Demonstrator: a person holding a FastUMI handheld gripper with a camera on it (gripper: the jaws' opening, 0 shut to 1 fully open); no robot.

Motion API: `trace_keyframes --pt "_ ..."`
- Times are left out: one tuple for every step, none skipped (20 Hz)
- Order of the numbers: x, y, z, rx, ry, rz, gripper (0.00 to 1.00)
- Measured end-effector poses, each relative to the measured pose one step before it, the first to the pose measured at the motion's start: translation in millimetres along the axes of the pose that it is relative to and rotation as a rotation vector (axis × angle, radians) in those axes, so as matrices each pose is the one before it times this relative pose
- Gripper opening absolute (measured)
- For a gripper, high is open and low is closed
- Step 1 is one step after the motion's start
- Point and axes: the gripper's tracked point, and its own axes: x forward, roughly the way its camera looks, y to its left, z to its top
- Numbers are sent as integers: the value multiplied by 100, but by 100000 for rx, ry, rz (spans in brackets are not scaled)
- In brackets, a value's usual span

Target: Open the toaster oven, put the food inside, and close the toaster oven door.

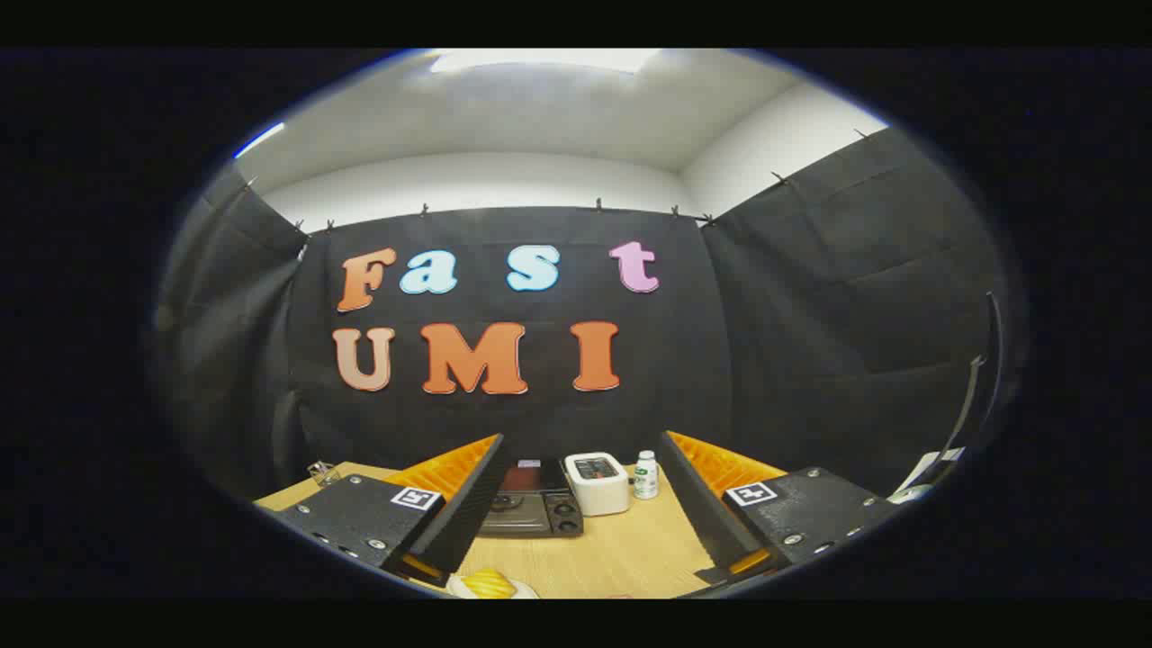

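While the gripper (580, 504) holds its two fingers wide apart with nothing between them, the gripper view shows a wooden table (630, 553) low in the frame. Beyond the fingers, at lower centre, sits the dark toaster oven (531, 504), with a white box-shaped appliance (597, 482) just right of it and a small white bottle (645, 475) further right. Near the left finger's base, at the bottom, lies the yellow food (489, 585) on a white plate (526, 592).

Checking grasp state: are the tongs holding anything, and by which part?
Nothing held. The tongs are open over bare table, toaster oven beyond them.
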Motion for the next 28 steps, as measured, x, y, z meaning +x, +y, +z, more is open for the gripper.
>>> trace_keyframes --pt "169 498 -78 -1557 434 203 99" --pt "143 599 70 -1113 -20 608 99" --pt "95 799 -27 -685 456 1305 99" --pt "108 669 -166 -556 1120 1615 99" --pt "139 350 -263 -513 693 1020 99" --pt "71 129 157 -568 -221 206 99" --pt "373 10 171 -844 -353 -241 99" --pt "316 -64 107 -589 -960 -654 99" --pt "292 2 12 -199 -662 -459 99" --pt "282 142 -7 133 -183 302 99" --pt "296 238 -238 196 272 592 99" --pt "445 281 -211 -51 338 684 99" --pt "602 368 -395 -549 171 1205 99" --pt "628 367 -406 -877 310 1275 99" --pt "795 323 -648 -637 568 1127 99" --pt "810 317 -625 -9 948 674 99" --pt "840 474 -532 380 1001 838 99" --pt "901 459 -636 470 1515 834 99" --pt "662 520 -743 772 1767 804 99" --pt "647 661 -393 909 465 1255 99" --pt "631 509 -338 972 527 370 99" --pt "607 349 -542 929 858 70 99" --pt "805 465 -619 809 900 243 99" --pt "876 431 -562 600 1176 93 99" --pt "811 465 -517 54 1126 170 99" --pt "864 533 -524 -665 1184 31 99" --pt "1038 763 -693 -1152 1639 839 99" --pt "975 771 -774 -968 1873 882 99"
